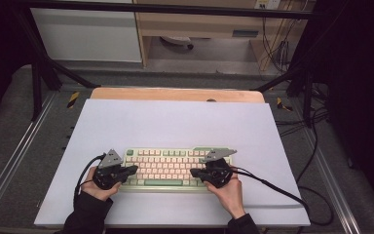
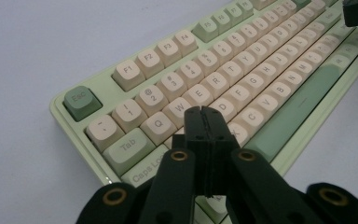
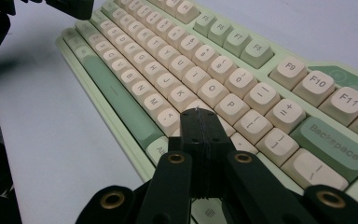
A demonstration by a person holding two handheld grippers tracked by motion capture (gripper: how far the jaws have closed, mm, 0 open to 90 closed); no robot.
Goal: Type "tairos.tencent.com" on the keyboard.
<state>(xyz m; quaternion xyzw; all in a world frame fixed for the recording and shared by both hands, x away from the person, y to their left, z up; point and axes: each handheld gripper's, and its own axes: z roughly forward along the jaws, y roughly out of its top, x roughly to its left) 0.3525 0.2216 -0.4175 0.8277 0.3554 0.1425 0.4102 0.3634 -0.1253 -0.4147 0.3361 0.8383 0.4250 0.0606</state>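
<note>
A pale green keyboard with cream keys lies on a white sheet near the table's front edge. My left gripper hovers over its left end, jaws shut together with nothing between them; in the left gripper view the left gripper has its tips just above the letter keys of the keyboard, near the left side. My right gripper hangs over the right end, also shut and empty; in the right gripper view the right gripper has its tips above the keyboard's right-hand letter keys.
The white sheet covers a wooden table whose far edge shows. Black cables trail from both grippers across the sheet. A metal frame and dark floor surround the table.
</note>
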